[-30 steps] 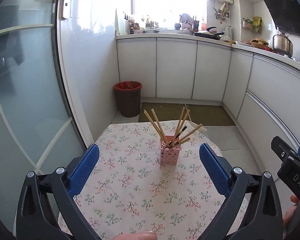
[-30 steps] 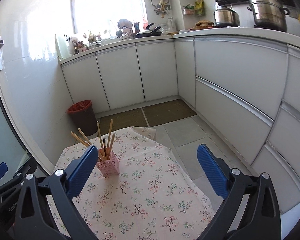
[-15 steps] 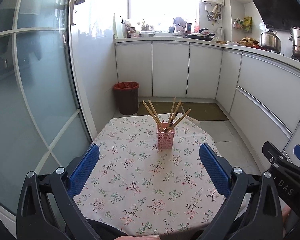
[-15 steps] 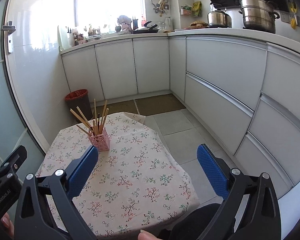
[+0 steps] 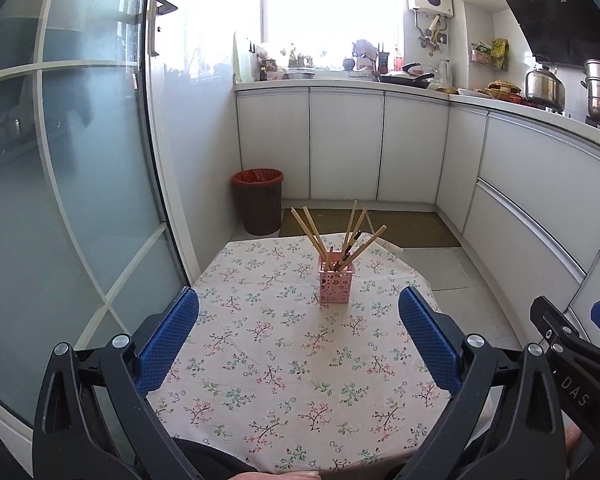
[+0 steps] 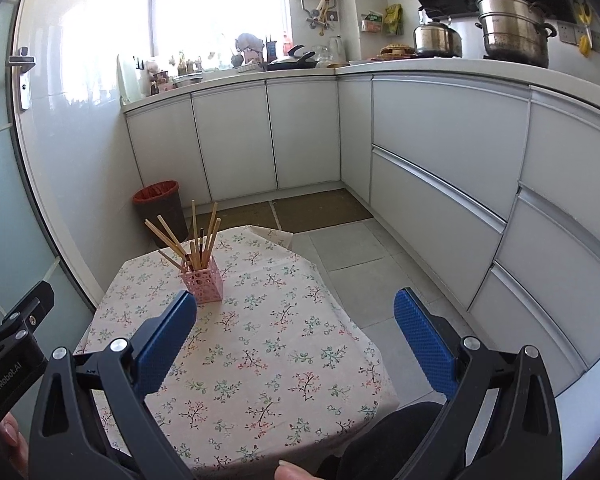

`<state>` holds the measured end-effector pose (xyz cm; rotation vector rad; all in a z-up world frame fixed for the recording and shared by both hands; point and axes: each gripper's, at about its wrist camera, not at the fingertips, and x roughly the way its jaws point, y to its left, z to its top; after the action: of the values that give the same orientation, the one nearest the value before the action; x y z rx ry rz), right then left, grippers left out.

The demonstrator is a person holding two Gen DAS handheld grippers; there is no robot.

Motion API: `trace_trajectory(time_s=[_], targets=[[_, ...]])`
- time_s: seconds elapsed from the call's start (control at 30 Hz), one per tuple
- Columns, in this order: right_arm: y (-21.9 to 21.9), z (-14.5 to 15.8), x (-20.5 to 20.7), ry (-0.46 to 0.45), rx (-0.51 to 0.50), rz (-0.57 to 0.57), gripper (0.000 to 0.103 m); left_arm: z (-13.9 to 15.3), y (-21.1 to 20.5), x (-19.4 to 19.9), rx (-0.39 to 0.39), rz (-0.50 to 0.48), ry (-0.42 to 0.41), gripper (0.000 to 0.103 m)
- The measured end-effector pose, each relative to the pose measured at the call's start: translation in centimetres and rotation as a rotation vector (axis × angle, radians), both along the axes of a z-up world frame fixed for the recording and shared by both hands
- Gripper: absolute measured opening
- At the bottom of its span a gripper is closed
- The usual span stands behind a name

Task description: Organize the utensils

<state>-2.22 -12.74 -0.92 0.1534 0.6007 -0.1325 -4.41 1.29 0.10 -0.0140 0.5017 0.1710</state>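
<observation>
White kitchen cabinets [image 5: 346, 144] wrap the room, and a small surface [image 5: 292, 344] under a floral tablecloth stands on the tiled floor, its cloth bare apart from one container. That container is a pink perforated holder [image 5: 336, 282], upright near the far middle of the surface. It holds wooden chopsticks [image 5: 314, 230] that splay outward to both sides, with one darker utensil among them; what that one is cannot be told.

Both tools are held back at the near edge, well apart from the holder. The left gripper [image 5: 299, 338] has its blue fingers [image 5: 168, 336] spread wide with nothing between them, and the right gripper [image 6: 296, 334] is likewise spread and empty.

No loose utensil shows on the cloth, so the sorting looks largely done as far as these views reach.

The main risk from here appears to lie with the holder: it looks light and narrow, and the leaning chopsticks put weight high and outward. A finger brushing a splayed stick on any fresh approach could lever the holder over and scatter its contents toward the floor or the lined waste bin [image 5: 257, 200] beyond the far edge. Dragging the cloth could do the same.
</observation>
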Motion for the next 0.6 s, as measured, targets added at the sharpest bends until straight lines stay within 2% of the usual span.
trace_trajectory(time_s=[0.6], targets=[[-0.04, -0.1, 0.15, 0.025, 0.028, 0.012, 0.096, -0.05, 0.22, 0.02, 0.0, 0.011, -0.002, 0.096]])
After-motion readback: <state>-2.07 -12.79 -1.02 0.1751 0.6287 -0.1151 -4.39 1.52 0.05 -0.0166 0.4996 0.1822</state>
